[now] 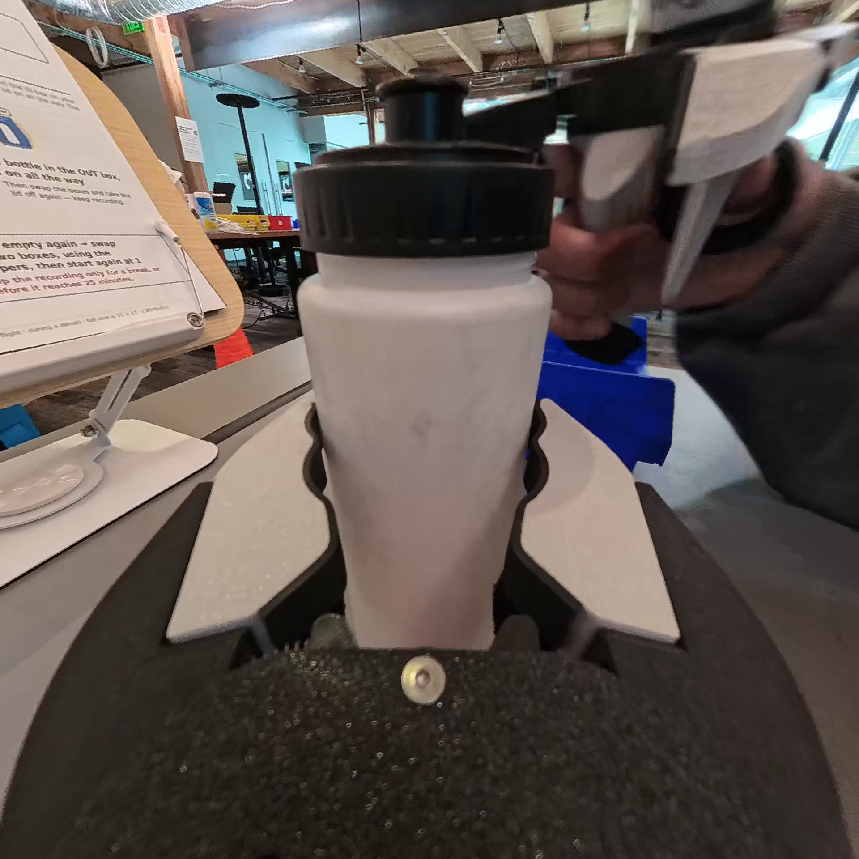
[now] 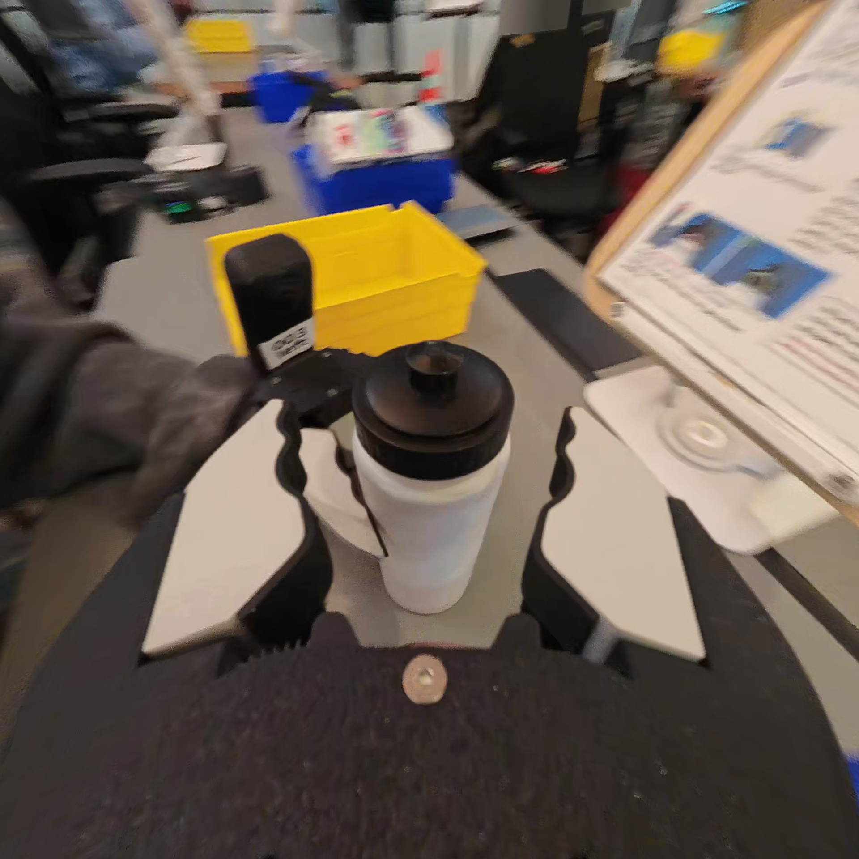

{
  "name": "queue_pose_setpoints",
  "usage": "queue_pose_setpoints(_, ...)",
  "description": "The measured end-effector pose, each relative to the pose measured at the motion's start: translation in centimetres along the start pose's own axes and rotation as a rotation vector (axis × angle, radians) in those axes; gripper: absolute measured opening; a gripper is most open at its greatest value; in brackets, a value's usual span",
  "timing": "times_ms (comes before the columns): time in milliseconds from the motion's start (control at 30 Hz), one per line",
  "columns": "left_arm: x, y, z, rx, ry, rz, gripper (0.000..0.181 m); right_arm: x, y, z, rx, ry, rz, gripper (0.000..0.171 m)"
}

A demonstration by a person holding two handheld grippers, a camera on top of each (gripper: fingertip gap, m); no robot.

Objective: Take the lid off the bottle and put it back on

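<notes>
On my far left a printed instruction sheet (image 1: 69, 195) leans on a light wooden board (image 1: 153, 186), carried by a white stand (image 1: 116, 460) whose base sits on the grey table (image 1: 260, 372). Just right of that stand, my left gripper (image 1: 425, 446) is clamped on the white bottle (image 1: 425, 418): both fingers (image 1: 260, 525) press against its sides, and the bottle stands upright between them. The black lid (image 1: 425, 204) sits on the bottle's neck, its spout pointing up, with a strip of thread showing below its rim. Behind the bottle to the right lies a blue bin (image 1: 609, 409) on the table. Farther right, my right gripper (image 2: 420, 446) hovers near the lid, held in my hand (image 1: 599, 274); from the left camera it is blurred. In its own view, its jaws stand wide apart on either side of the lid (image 2: 432, 409) without touching it, looking down on the bottle (image 2: 427, 525). Beyond the bottle in that view sits a yellow bin (image 2: 372, 279) on the table.
</notes>
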State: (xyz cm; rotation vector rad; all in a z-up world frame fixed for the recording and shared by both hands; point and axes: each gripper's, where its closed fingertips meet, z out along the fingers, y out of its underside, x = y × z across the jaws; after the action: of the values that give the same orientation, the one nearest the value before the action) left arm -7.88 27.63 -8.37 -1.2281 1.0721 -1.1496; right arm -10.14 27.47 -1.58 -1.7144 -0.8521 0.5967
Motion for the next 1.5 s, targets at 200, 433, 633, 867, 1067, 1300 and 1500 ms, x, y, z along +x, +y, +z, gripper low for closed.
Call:
queue_pose_setpoints(200, -0.2, 0.0, -0.1, 0.004, -0.044, 0.003, 0.084, -0.1, 1.6, -2.6, 0.199, 0.607, 0.288, 0.093)
queue_pose_setpoints(433, -0.3, 0.0, -0.1, 0.001, -0.065, 0.001, 0.084, -0.2, 0.9, 0.0, 0.268, 0.785, 0.289, 0.093)
queue_pose_setpoints(633, -0.5, 0.0, -0.2, -0.005, -0.058, -0.014, 0.084, 1.4, 1.1, 1.8, 0.141, 0.785, 0.261, 0.073)
queue_pose_setpoints(867, -0.2, 0.1, -0.1, -0.010, -0.031, -0.002, 0.084, 1.0, 0.6, 1.8, 0.032, 0.388, 0.050, 0.073)
queue_pose_setpoints(1067, -0.1, 0.1, 0.0, -0.005, -0.009, -0.004, 0.084, 0.5, 0.8, 1.6, -0.065, 0.013, -0.004, 0.073)
queue_pose_setpoints(1300, 0.0, 0.0, 0.0, 0.001, 0.007, -0.008, 0.084, -0.4, -1.6, 0.8, -0.006, -0.290, -0.029, 0.073)
queue_pose_setpoints(1500, 0.0, 0.0, 0.0, 0.001, 0.009, -0.011, 0.084, 0.1, -6.7, -4.1, 0.203, -0.201, -0.044, 0.073)
